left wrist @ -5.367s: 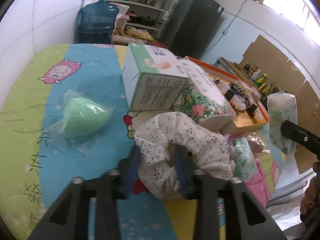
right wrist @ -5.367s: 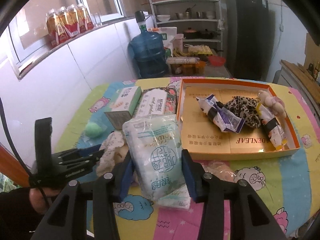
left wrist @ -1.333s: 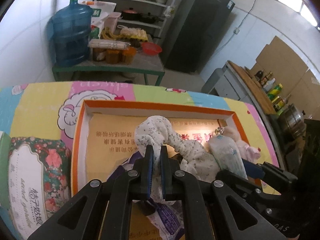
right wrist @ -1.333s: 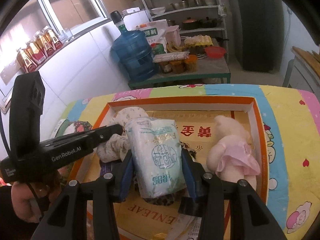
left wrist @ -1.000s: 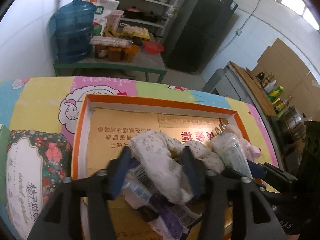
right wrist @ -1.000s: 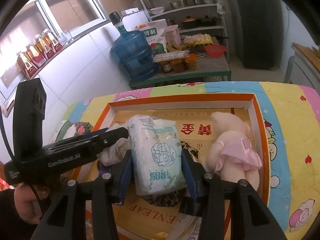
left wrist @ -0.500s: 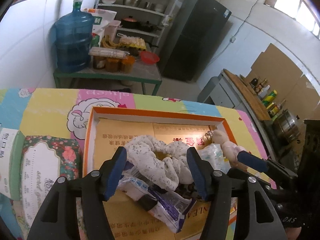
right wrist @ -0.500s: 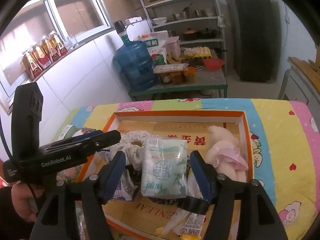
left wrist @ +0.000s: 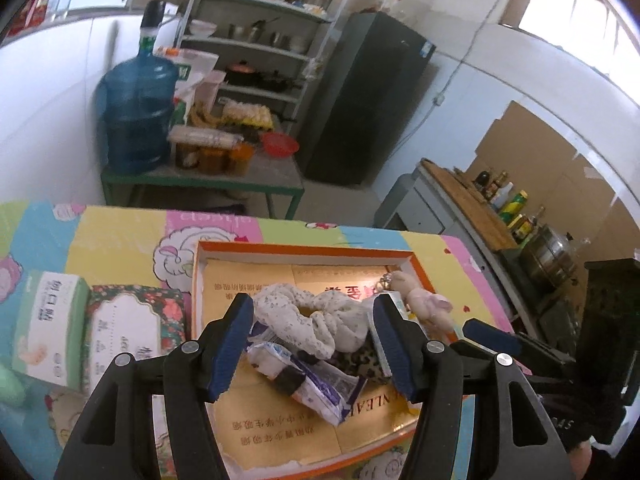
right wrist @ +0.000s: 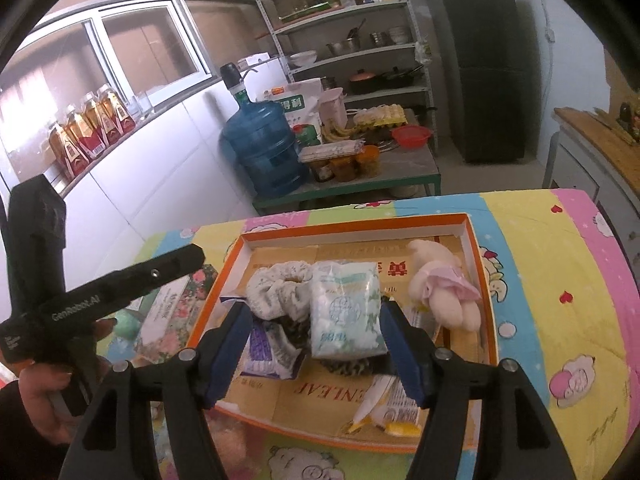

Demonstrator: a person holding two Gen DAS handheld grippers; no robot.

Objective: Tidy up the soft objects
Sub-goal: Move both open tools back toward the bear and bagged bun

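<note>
Scrunchie (left wrist: 312, 320) and tissue pack (right wrist: 346, 310) are lying side by side in the orange tray (right wrist: 486, 300), beside a plush toy (right wrist: 444, 292). Both the left gripper (left wrist: 312, 346) and the right gripper (right wrist: 316, 346) are hanging above them, fingers spread and gripping nothing, the right jaws having just been opening.

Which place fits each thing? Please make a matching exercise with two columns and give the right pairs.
Things:
1. white floral fabric scrunchie
2. pale pink plush toy
3. blue plastic water jug
4. dark floral tissue box

Places:
A. on the green side table
B. at the right end of the orange cardboard tray
C. on the tablecloth, left of the tray
D. in the tray, beside the white tissue pack

Pairs: 1-D, 2-B, 3-A, 4-C
</note>
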